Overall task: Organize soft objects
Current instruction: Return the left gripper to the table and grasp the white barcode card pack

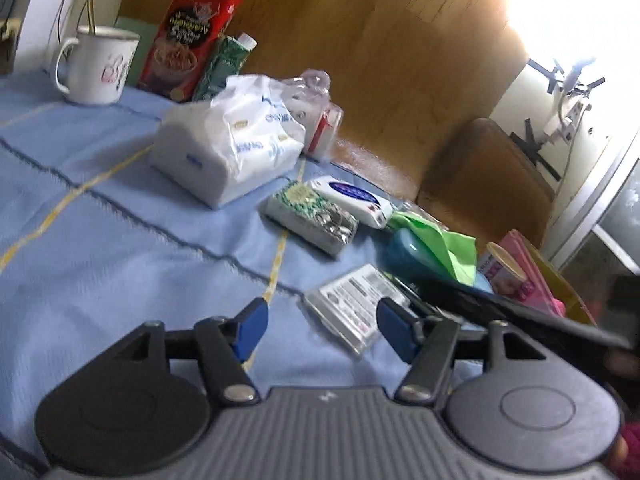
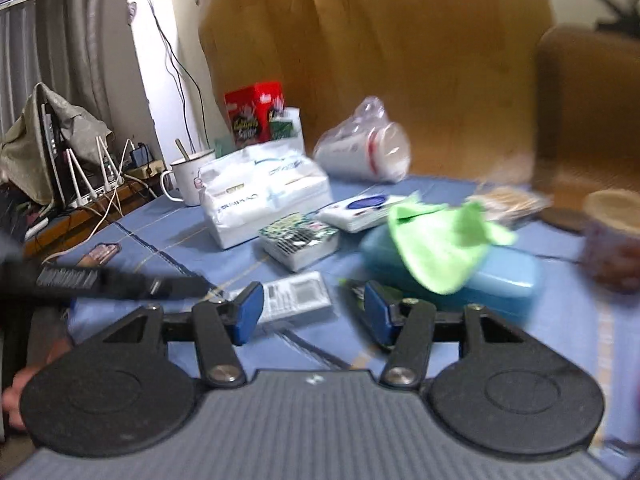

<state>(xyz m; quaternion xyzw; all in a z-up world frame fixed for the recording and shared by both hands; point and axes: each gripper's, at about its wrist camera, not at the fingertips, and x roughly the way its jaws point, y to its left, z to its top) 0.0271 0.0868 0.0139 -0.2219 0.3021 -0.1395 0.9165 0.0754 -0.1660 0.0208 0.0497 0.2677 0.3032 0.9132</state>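
Woven blue tablecloth (image 1: 100, 220) carries a crinkly tissue pack (image 1: 228, 148); both tools (image 1: 318, 326) (image 2: 312, 310) gape empty.

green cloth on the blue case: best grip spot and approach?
Pinch the green cloth at the loose corner hanging off the blue case toward the camera, coming in low from the near side. It is draped, not flat, so that free fold probably gives the right gripper fabric without catching the hard case.

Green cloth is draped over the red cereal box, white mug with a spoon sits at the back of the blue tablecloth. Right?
Not quite. The green cloth is draped over the blue plastic case, as the right wrist view shows; the red cereal box stands bare at the back. The white mug is as you say.
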